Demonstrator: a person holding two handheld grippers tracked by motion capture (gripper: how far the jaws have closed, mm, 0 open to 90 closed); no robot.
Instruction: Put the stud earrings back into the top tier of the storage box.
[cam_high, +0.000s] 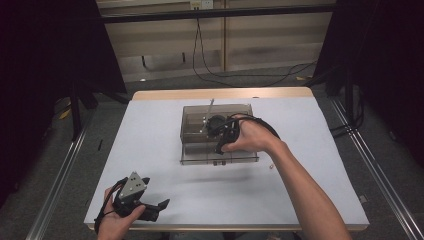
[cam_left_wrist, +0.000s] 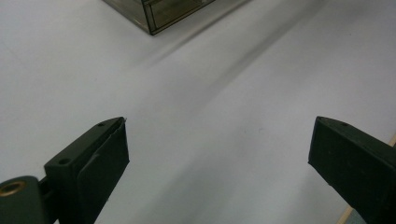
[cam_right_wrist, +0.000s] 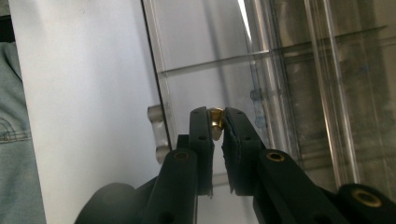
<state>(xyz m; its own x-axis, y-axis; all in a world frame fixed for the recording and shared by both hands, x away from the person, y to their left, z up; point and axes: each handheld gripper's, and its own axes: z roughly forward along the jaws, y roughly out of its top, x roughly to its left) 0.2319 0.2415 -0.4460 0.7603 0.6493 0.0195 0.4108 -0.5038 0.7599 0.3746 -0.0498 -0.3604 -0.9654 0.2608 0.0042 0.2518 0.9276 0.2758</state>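
Note:
A smoky clear plastic box (cam_high: 196, 116) with a drawer pulled out toward the person stands in the middle of the white table (cam_high: 150, 140). My right gripper (cam_high: 221, 145) hangs over the drawer, pointing down, and is shut on a small brass piece (cam_right_wrist: 215, 122). In the right gripper view the jaws (cam_right_wrist: 217, 119) pinch that piece just above the drawer's clear front panel (cam_right_wrist: 161, 93), beside its two small knobs (cam_right_wrist: 155, 114). My left gripper (cam_high: 156, 209) rests at the table's near left corner, open, with nothing between its jaws (cam_left_wrist: 219, 126).
A tiny loose part (cam_high: 270, 166) lies on the table right of the drawer. A corner of the box (cam_left_wrist: 159, 11) is in the left gripper view. Cables run across the floor behind the table, and dark curtains and stands flank it.

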